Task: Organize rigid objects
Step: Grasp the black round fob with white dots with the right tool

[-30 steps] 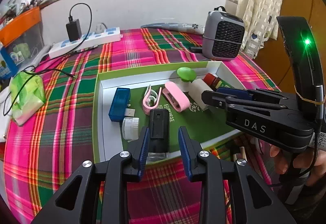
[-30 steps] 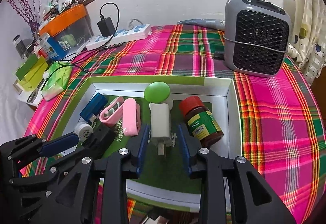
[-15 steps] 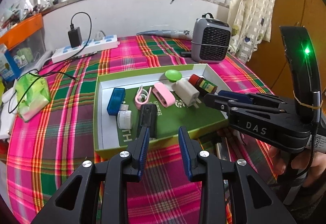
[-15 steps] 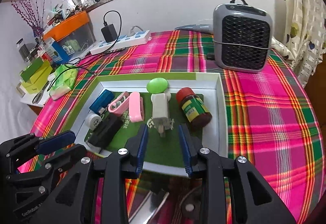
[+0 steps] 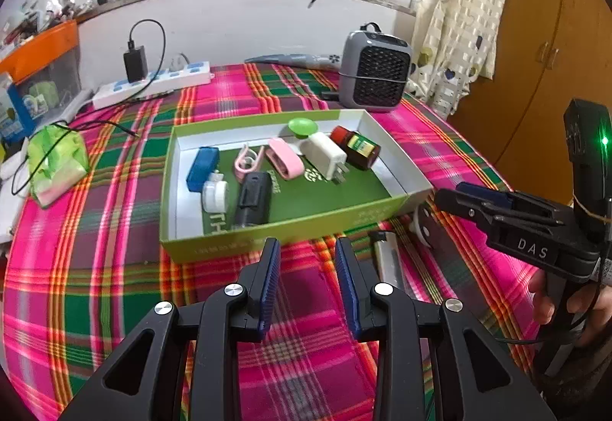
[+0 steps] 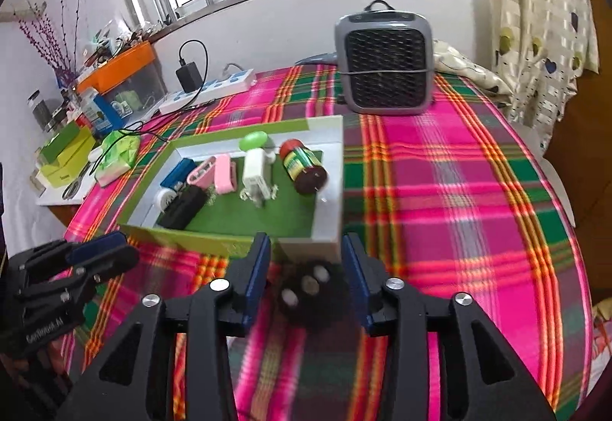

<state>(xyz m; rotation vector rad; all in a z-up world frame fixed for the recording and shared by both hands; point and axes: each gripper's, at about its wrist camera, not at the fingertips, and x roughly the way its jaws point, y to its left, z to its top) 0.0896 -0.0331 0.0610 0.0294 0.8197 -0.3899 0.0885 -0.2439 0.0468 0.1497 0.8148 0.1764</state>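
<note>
Plaid-covered table [image 5: 114, 268] bears green box [image 5: 267, 233], heater [image 5: 373, 76], power strip [image 5: 153, 86].

Just in front of the green box [image 6: 214, 243], a dark fuzzy round thing [image 6: 313, 292] between the right gripper [image 6: 308, 268] fingers is blurred past naming. In the left wrist view, a silver thing [image 5: 386, 260] and a white disc [image 5: 419, 229] beside the box's near corner are partly hidden. The print on the box's green floor is covered by the items. The hand [image 5: 566, 302] is cut off at the edge.
</note>
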